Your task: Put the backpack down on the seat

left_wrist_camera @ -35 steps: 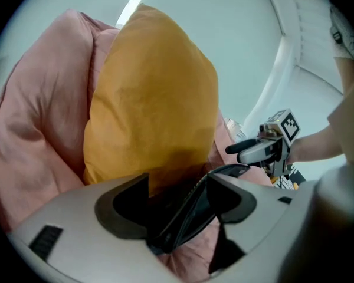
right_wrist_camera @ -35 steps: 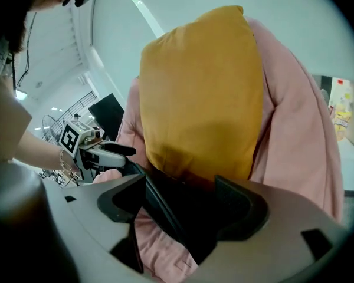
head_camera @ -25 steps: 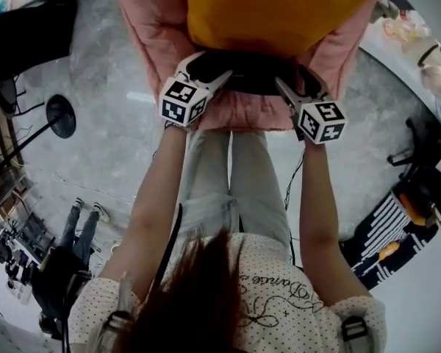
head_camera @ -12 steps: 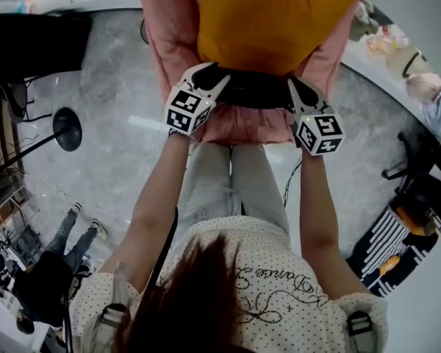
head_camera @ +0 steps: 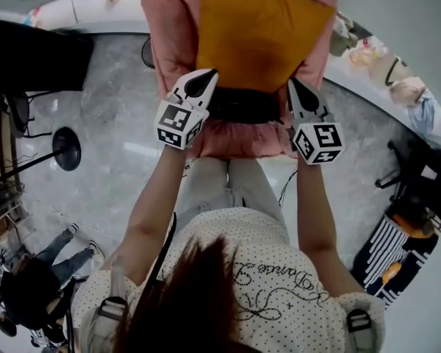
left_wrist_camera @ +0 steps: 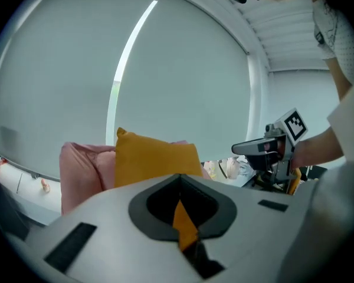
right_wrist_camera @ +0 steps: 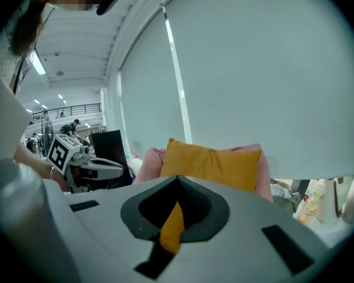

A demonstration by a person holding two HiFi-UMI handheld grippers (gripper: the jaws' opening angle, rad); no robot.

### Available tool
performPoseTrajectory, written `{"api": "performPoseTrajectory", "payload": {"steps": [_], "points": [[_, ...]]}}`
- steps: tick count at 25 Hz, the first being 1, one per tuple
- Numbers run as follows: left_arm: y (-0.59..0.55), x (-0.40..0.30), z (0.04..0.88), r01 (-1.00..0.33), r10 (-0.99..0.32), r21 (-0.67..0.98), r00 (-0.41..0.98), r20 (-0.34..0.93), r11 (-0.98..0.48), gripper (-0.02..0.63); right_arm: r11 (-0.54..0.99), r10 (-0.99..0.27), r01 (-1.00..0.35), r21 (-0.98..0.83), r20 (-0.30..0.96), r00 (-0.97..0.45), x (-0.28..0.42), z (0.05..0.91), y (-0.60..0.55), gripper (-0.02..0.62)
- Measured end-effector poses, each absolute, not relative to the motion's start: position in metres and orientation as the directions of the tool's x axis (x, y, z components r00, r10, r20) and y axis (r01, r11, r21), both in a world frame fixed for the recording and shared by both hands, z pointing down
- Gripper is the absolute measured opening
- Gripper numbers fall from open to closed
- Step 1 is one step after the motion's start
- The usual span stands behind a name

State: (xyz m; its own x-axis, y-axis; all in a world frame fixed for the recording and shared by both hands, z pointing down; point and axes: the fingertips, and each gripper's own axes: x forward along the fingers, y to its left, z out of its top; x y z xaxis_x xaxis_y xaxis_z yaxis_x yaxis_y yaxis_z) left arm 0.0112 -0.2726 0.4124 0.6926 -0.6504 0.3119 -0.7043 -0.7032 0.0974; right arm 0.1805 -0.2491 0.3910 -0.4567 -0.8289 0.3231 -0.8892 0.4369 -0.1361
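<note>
**Backpack lies on armchair seat as both grippers hang shut above it**

A person in a white dotted shirt (head_camera: pixel 279 271) stood facing a pink upholstered armchair (head_camera: pixel 169 28). Both bare forearms were stretched forward and almost straight, with one hand-held tool at the end of each. The left gripper (head_camera: pixel 203 79) and the right gripper (head_camera: pixel 294 88) were held side by side and well apart. Their noses angled slightly inward toward the chair back, and their marker cubes (head_camera: pixel 178 123) sat nearest the person's wrists.

The black backpack (head_camera: pixel 244 105) lay across the seat (head_camera: pixel 242 140) of the armchair, in the gap between the two tools as the head view showed it. It sat at the foot of a mustard-orange square cushion (head_camera: pixel 257 35) propped upright against the backrest. It appeared to touch the cushion's lower edge, though the steep downward angle left that contact uncertain. Neither tool gripped the bag.

Each gripper's own view showed white jaws that had just been closing and stood pressed together with nothing between them. Only a sliver of the orange cushion showed through the slot beyond the tips. The left gripper view also caught the right gripper at its right side, held out in front of a pale window blind (left_wrist_camera: pixel 183 69). A grey marbled floor (head_camera: pixel 110 94) spread around the chair.
</note>
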Motion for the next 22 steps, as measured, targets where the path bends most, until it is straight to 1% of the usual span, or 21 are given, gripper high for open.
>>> {"api": "performPoseTrajectory", "payload": {"steps": [6, 11, 17, 22], "points": [[-0.278, 0.001, 0.354, -0.741, -0.707, 0.043, 0.655, 0.264, -0.67, 0.003, 0.406, -0.883, -0.903, -0.14, 0.195, -0.428, 0.184, 0.316, -0.253, 0.011], [-0.281, -0.008, 0.306, -0.749, -0.73, 0.026, 0.653, 0.202, -0.662, 0.003, 0.399, -0.903, -0.912, -0.095, 0.134, -0.409, 0.179, 0.265, -0.248, 0.011], [-0.277, -0.02, 0.265, -0.749, -0.741, 0.013, 0.657, 0.138, -0.662, 0.003, 0.389, -0.916, -0.919, -0.058, 0.079, -0.393, 0.172, 0.229, -0.233, 0.011], [-0.275, -0.033, 0.248, -0.76, -0.754, 0.03, 0.649, 0.104, -0.65, 0.003, 0.395, -0.917, -0.913, -0.1, 0.023, -0.399, 0.169, 0.209, -0.229, 0.011]]}}
